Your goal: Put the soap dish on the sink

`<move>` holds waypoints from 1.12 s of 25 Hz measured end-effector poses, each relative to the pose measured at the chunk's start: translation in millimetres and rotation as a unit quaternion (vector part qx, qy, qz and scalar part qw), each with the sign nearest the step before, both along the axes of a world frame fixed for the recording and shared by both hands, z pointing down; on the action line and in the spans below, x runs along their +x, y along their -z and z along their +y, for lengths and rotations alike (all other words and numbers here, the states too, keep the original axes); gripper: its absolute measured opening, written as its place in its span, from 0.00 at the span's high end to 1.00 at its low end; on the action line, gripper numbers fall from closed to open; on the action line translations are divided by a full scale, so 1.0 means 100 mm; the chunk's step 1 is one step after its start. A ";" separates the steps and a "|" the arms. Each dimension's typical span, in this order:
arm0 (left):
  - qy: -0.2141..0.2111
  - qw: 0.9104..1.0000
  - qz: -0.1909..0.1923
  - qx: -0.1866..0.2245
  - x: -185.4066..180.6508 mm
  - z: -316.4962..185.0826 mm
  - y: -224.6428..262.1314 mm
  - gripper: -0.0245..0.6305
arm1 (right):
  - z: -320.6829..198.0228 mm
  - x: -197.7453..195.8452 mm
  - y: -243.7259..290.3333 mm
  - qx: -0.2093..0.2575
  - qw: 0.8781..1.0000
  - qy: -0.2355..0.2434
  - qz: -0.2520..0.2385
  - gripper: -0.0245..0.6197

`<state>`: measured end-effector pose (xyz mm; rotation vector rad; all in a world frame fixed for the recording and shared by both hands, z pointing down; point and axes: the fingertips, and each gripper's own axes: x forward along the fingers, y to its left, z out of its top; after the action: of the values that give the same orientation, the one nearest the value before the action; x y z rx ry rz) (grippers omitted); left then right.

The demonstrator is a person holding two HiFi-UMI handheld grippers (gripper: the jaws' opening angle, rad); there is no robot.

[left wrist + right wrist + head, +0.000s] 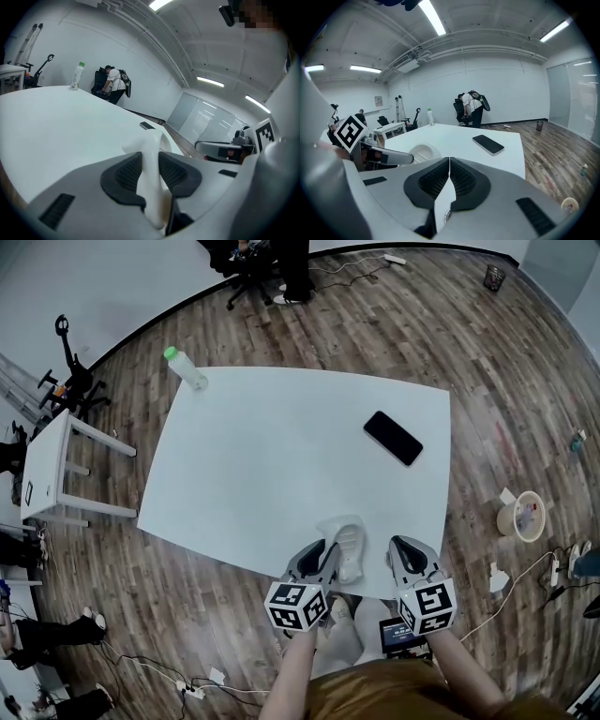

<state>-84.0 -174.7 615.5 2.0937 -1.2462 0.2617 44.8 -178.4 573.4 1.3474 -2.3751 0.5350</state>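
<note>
A white soap dish [348, 538] sits at the near edge of the white table [281, 446]. My left gripper [325, 557] is shut on its near rim. In the left gripper view the dish [149, 150] stands pinched between the two black pads, at the left gripper [150, 165]. My right gripper [405, 556] hovers just right of the dish, apart from it, over the table's near edge. Its jaws [449, 176] are pressed together with nothing between them. The right gripper view shows the dish [423, 152] to the left. No sink is in view.
A black phone [393, 437] lies on the table's right side. A bottle with a green cap [186, 367] stands at the far left corner. Around the table are a small white side table [52, 470], a wooden floor, cables and a person by a chair [272, 263].
</note>
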 end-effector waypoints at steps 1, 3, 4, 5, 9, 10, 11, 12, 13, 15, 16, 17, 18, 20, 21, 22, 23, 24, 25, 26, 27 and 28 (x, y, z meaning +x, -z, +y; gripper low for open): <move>-0.003 1.000 0.000 -0.005 0.01 0.00 -0.02 0.78 | 0.01 -0.01 -0.01 -0.002 1.000 0.003 0.001 0.95; -0.005 1.000 0.001 -0.011 0.02 -0.02 -0.05 0.78 | 0.02 -0.03 -0.03 -0.002 1.000 0.009 0.003 0.95; -0.006 1.000 0.000 -0.013 0.03 -0.03 -0.07 0.78 | 0.01 -0.04 -0.04 -0.002 1.000 0.012 0.004 0.95; -0.006 1.000 0.000 -0.015 0.04 -0.04 -0.08 0.78 | 0.01 -0.05 -0.05 -0.002 1.000 0.014 0.005 0.95; -0.010 1.000 -0.002 -0.028 0.06 -0.03 -0.16 0.78 | 0.02 -0.05 -0.07 -0.004 1.000 0.016 0.008 0.95; -0.011 0.999 -0.001 -0.030 0.06 -0.03 -0.17 0.78 | 0.02 -0.06 -0.08 -0.005 1.000 0.018 0.008 0.95; -0.013 0.999 0.000 -0.032 0.08 -0.02 -0.19 0.78 | 0.03 -0.06 -0.10 -0.007 1.000 0.020 0.008 0.95; -0.013 0.999 0.002 -0.033 0.09 -0.02 -0.20 0.78 | 0.03 -0.06 -0.12 -0.009 1.000 0.022 0.008 0.95; -0.013 0.999 0.003 -0.033 0.10 -0.02 -0.21 0.78 | 0.03 -0.06 -0.13 -0.011 1.000 0.025 0.006 0.95; -0.013 0.999 0.005 -0.033 0.12 -0.03 -0.21 0.78 | 0.04 -0.07 -0.16 -0.017 0.999 0.029 0.004 0.95; -0.014 0.999 0.005 -0.034 0.12 -0.03 -0.22 0.78 | 0.04 -0.08 -0.17 -0.019 0.999 0.032 0.005 0.95; -0.015 0.999 0.004 -0.034 0.12 -0.03 -0.22 0.78 | 0.05 -0.10 -0.17 -0.020 0.999 0.035 0.007 0.95; -0.016 0.999 0.004 -0.035 0.13 -0.03 -0.23 0.78 | 0.06 -0.12 -0.18 -0.019 0.999 0.040 0.011 0.95; -0.016 0.999 0.004 -0.037 0.14 -0.03 -0.24 0.78 | 0.07 -0.15 -0.21 -0.014 0.998 0.051 0.025 0.95; -0.014 0.999 0.004 -0.038 0.14 -0.03 -0.25 0.78 | 0.07 -0.18 -0.22 -0.011 0.998 0.057 0.032 0.95; -0.013 0.999 0.005 -0.040 0.14 -0.03 -0.26 0.78 | 0.07 -0.20 -0.24 -0.011 0.997 0.062 0.036 0.95; -0.011 0.999 0.006 -0.042 0.13 -0.03 -0.27 0.78 | 0.08 -0.22 -0.25 -0.012 0.997 0.066 0.037 0.95; -0.009 0.999 0.007 -0.045 0.13 -0.03 -0.28 0.78 | 0.08 -0.24 -0.27 -0.013 0.997 0.068 0.037 0.95; -0.007 0.999 0.009 -0.048 0.12 -0.03 -0.29 0.78 | 0.09 -0.25 -0.28 -0.014 0.997 0.069 0.037 0.95; -0.006 0.999 0.012 -0.050 0.12 -0.02 -0.30 0.78 | 0.09 -0.26 -0.28 -0.014 0.997 0.070 0.038 0.95; -0.005 0.999 0.013 -0.052 0.11 -0.02 -0.30 0.78 | 0.10 -0.27 -0.28 -0.014 0.997 0.072 0.039 0.95; -0.005 0.999 0.013 -0.053 0.10 -0.02 -0.31 0.78 | 0.10 -0.28 -0.28 -0.014 0.996 0.072 0.041 0.95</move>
<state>-74.4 -176.3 646.5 2.0072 -1.1818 0.2968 16.9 -168.4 601.3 1.1513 -2.3665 0.4618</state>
